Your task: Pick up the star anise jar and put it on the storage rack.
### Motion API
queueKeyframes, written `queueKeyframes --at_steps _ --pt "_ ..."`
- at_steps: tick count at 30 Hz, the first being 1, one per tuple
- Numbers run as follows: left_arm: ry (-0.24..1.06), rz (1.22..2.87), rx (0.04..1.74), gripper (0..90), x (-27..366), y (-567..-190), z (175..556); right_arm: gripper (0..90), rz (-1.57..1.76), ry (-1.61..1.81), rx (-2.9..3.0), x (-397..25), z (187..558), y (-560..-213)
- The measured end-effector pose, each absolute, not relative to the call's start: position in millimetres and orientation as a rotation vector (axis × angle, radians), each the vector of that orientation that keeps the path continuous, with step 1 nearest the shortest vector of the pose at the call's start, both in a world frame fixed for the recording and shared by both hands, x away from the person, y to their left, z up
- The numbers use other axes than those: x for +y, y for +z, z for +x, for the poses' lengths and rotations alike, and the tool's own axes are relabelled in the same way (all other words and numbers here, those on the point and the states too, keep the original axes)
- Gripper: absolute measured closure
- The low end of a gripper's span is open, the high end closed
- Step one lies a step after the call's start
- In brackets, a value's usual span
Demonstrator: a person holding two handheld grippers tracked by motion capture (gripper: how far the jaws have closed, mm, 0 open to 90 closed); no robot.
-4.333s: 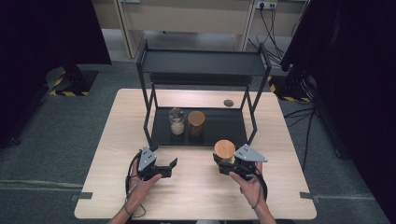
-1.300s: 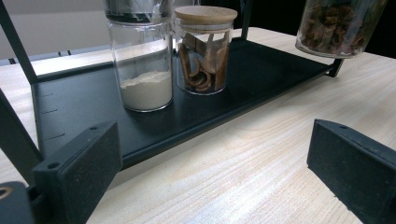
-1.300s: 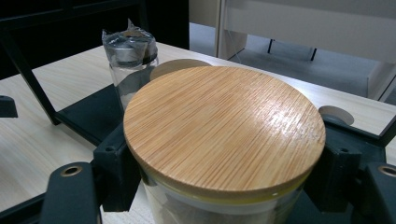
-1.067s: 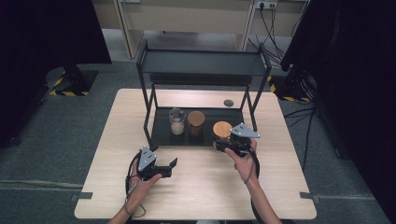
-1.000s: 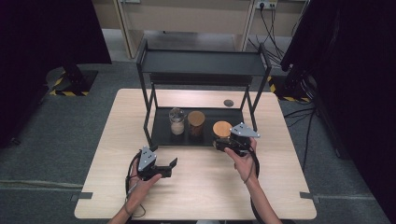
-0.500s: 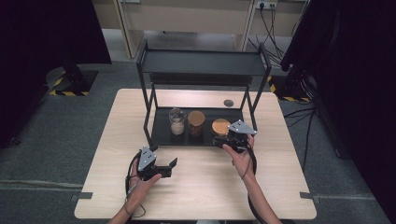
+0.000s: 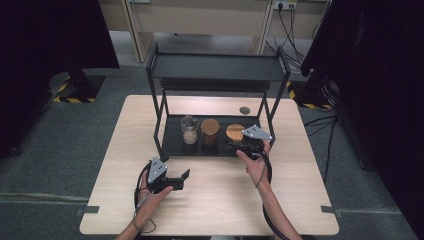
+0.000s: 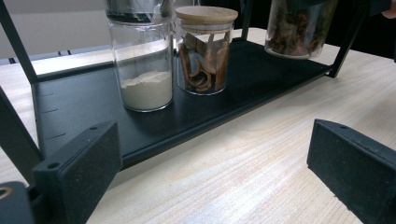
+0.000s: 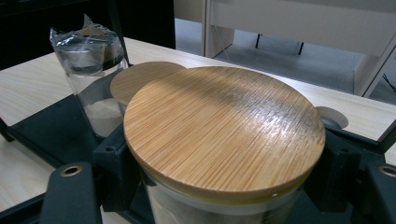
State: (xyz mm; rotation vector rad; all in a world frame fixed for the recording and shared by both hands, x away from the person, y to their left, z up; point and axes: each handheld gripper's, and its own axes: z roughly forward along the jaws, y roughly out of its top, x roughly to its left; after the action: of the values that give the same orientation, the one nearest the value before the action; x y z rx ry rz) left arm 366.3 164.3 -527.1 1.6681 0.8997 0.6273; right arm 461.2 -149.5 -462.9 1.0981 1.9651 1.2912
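Observation:
A black two-tier rack (image 7: pixel 215 67) stands at the back of the wooden table. On its lower shelf (image 8: pixel 74 102) stand a foil-topped jar of white powder (image 7: pixel 189 131) (image 8: pixel 142 70) and a wooden-lidded jar of brown bark (image 7: pixel 210 131) (image 8: pixel 205 51). To their right, my right gripper (image 7: pixel 239 142) is shut on a third wooden-lidded jar (image 7: pixel 234 132) (image 9: pixel 224 130) (image 8: pixel 299 28), over the shelf's right part. I cannot tell whether that jar touches the shelf. My left gripper (image 7: pixel 183 180) (image 8: pixel 215 177) rests open on the table before the rack, with nothing between its jaws.
A small dark round object (image 7: pixel 244 110) lies on the table behind the rack's right legs. The rack's upright posts (image 7: pixel 269 117) flank the shelf opening. Bare tabletop (image 7: pixel 215 200) stretches between the two hands.
My right gripper has carried the wooden-lidded jar forward from the open table to the lower shelf, beside the other two jars. The left gripper has stayed put.

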Motion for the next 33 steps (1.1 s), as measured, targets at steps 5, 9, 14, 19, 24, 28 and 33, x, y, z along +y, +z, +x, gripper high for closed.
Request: queueKeyframes --at_steps 5,9,14,19,24,28,33 --pt "0.626 1.668 0.901 2.6 164.4 -527.1 366.4 25.7 1.12 1.291 1.955 -149.3 466.9 -465.6" --pt "0.627 1.668 0.9 2.6 164.3 -527.1 366.4 25.7 1.14 1.289 1.95 -150.8 470.9 -469.5" --pt "0.625 1.666 0.903 2.6 164.4 -527.1 366.5 25.7 1.146 1.275 1.942 -151.7 476.0 -471.5" --pt "0.625 1.666 0.902 2.6 164.6 -527.1 366.5 25.7 1.145 1.27 1.94 -149.6 481.0 -470.2" --pt "0.625 1.666 0.901 2.6 164.5 -527.1 366.4 25.7 1.151 1.266 1.938 -147.1 484.5 -471.8" --pt "0.623 1.666 0.902 2.6 164.6 -527.1 366.6 25.7 1.157 1.257 1.933 -145.5 488.5 -474.4" --pt "0.624 1.665 0.902 2.6 164.6 -527.1 366.5 25.7 1.171 1.251 1.924 -143.1 494.4 -478.3"
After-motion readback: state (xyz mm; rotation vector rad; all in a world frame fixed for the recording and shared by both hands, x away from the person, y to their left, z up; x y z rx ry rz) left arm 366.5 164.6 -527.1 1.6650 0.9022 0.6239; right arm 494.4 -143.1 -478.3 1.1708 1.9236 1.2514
